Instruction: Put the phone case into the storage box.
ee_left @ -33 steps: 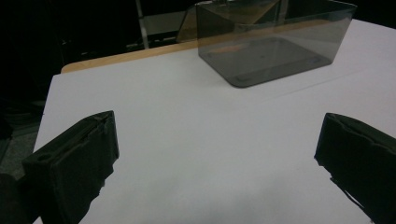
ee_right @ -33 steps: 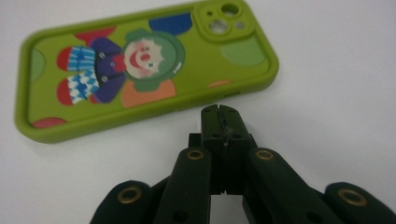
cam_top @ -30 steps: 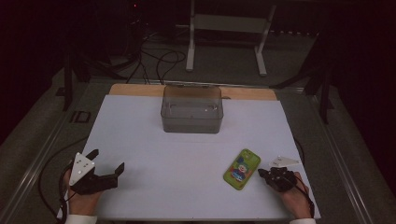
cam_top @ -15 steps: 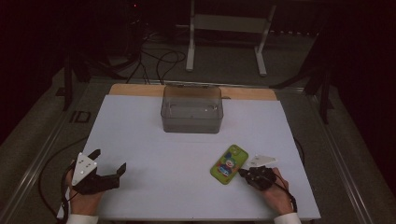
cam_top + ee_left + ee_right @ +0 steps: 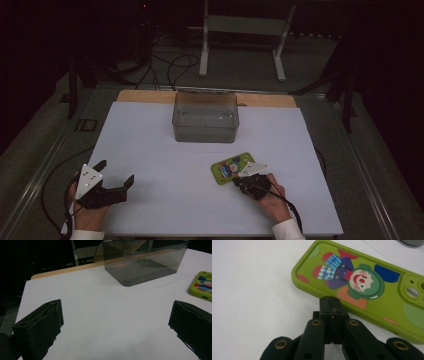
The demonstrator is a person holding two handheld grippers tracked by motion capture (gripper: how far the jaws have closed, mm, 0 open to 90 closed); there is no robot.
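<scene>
A lime-green phone case [image 5: 229, 166] with a clown picture lies flat on the white table, right of the middle. In the right gripper view the phone case [image 5: 364, 282] is close up, its camera cutout at the right. My right gripper [image 5: 237, 181] is shut with nothing between its jaws, and its closed tip [image 5: 331, 301] rests against the case's long near edge. At the near left my left gripper [image 5: 116, 173] is open wide above bare table. Its view has the case [image 5: 203, 286] far to the right of the gripper [image 5: 115, 322].
A clear, smoky plastic box [image 5: 205, 116] stands empty at the back centre of the table, also seen in the left gripper view [image 5: 145, 260]. A wooden strip [image 5: 260, 99] runs along the far table edge. Cables lie on the floor behind.
My right gripper has moved left across the table, and the phone case has slid left with it and turned. The left gripper has stayed put and open.
</scene>
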